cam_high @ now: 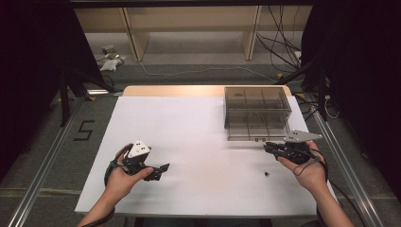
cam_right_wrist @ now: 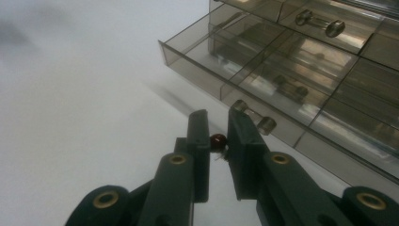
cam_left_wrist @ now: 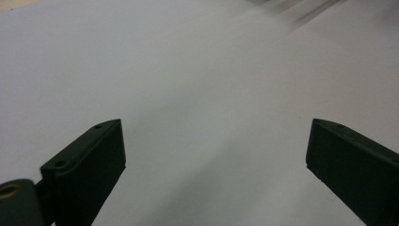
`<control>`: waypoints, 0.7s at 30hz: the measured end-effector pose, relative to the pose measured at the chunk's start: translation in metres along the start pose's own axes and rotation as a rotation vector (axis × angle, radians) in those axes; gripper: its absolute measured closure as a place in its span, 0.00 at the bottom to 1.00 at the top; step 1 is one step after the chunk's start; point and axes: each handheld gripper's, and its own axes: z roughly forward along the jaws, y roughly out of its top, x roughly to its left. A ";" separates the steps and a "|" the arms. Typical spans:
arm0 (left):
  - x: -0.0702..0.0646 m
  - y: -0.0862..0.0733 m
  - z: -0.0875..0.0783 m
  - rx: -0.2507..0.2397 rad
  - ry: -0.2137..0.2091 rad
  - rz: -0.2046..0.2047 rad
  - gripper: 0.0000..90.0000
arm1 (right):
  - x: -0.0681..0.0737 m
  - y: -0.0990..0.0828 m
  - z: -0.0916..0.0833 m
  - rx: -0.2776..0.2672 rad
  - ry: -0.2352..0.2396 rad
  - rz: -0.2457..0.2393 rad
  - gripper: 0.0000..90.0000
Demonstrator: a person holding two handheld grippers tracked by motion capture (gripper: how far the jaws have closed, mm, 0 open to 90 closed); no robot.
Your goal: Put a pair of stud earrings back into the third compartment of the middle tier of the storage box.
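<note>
A small dark red bead (cam_right_wrist: 218, 141), too round for any long axis to be told, is pinched by the right gripper (cam_right_wrist: 218, 141) beside the smoked drawer box (cam_right_wrist: 301, 70); the left gripper (cam_left_wrist: 214, 155) is held spread above the white table (cam_high: 198, 137).

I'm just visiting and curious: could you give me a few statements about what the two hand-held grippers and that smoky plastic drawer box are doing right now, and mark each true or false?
1. The right gripper has a small dark red bead between its jaws. True.
2. The left gripper is clamped on a bead too. False: its jaws stand wide apart over the bare white table, with nothing between them.
3. A drawer of the drawer box is pulled out. True: the right gripper view shows an open drawer with dividers.
4. The drawer box stands at the near left corner of the table. False: it stands toward the far right.
5. A small dark speck lies on the table near the right hand. True.
</note>
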 end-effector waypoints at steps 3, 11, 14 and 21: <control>0.000 0.000 0.000 -0.002 0.000 -0.001 0.06 | -0.001 0.000 -0.001 -0.004 -0.007 0.004 0.89; 0.000 0.000 0.000 -0.005 0.002 0.000 0.06 | -0.004 0.001 -0.002 -0.013 -0.023 0.017 0.89; 0.000 0.000 -0.001 -0.005 0.002 0.000 0.06 | -0.005 0.001 -0.003 -0.012 -0.030 0.022 0.89; 0.000 0.000 -0.001 -0.003 0.003 -0.001 0.06 | -0.009 0.001 -0.003 -0.021 -0.048 0.032 0.89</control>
